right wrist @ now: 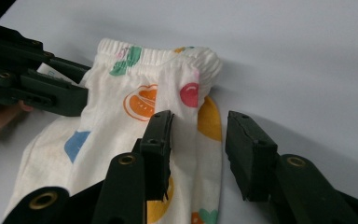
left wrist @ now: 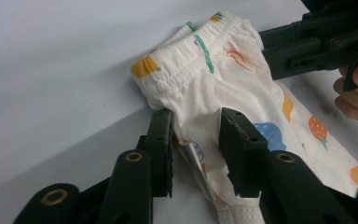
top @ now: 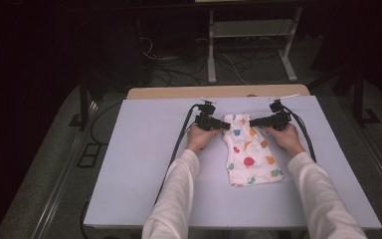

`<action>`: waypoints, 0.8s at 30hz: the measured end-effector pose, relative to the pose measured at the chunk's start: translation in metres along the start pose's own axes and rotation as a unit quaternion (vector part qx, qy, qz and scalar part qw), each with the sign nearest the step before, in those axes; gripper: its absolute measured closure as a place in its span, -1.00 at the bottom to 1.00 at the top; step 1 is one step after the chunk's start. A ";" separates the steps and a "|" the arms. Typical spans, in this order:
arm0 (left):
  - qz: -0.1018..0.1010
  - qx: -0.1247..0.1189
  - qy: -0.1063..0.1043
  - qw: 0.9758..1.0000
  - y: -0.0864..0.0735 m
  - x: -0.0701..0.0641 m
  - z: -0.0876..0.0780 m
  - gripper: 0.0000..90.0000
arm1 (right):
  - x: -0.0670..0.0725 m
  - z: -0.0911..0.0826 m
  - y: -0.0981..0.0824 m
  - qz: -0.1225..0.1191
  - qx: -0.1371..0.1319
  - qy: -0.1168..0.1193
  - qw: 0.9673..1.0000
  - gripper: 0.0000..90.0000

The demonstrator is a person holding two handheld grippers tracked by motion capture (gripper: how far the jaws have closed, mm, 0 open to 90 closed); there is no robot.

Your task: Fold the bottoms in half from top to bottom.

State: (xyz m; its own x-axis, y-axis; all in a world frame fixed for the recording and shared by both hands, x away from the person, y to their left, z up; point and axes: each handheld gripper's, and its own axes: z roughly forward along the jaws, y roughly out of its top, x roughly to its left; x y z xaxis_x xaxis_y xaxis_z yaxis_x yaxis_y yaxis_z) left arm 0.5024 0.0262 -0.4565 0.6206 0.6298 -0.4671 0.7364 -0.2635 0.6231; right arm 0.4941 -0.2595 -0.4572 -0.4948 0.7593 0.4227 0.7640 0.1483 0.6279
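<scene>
Folded patterned shorts [top: 248, 152] flat mid-table [top: 144, 164]. Left gripper [left wrist: 196, 135] and right gripper [right wrist: 198, 140] both part-open, straddling far waistband corners, nothing clamped yet. Grasp pending, probably; no lift started.

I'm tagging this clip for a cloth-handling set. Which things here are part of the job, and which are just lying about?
In the job:
- patterned child's pants, flat on the blue-grey table
- left gripper, fingers open around the waistband edge
- right gripper, fingers open at the opposite waistband edge

Lying about:
- white stand on the floor beyond the table
- loose floor cables
</scene>
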 end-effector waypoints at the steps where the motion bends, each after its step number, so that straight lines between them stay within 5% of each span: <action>1: -0.002 0.000 0.000 1.000 0.000 0.000 0.000 0.50 | 0.001 0.001 0.000 -0.002 -0.001 0.000 1.000 0.32; 18: -0.033 -0.007 -0.016 0.999 -0.002 0.005 0.005 0.90 | 0.012 0.008 -0.001 -0.028 0.003 -0.027 0.999 0.89; 24: -0.028 -0.008 -0.006 1.000 -0.001 0.002 0.004 0.96 | 0.013 0.005 -0.003 -0.033 -0.003 -0.037 0.999 0.95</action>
State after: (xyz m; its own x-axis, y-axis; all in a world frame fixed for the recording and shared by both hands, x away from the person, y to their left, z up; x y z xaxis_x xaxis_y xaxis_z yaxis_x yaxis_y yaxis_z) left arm 0.5043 0.0250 -0.4602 0.5818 0.6341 -0.5093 0.7659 -0.2164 0.6055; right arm 0.4871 -0.2470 -0.4568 -0.5124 0.7924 0.3310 0.7281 0.1965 0.6567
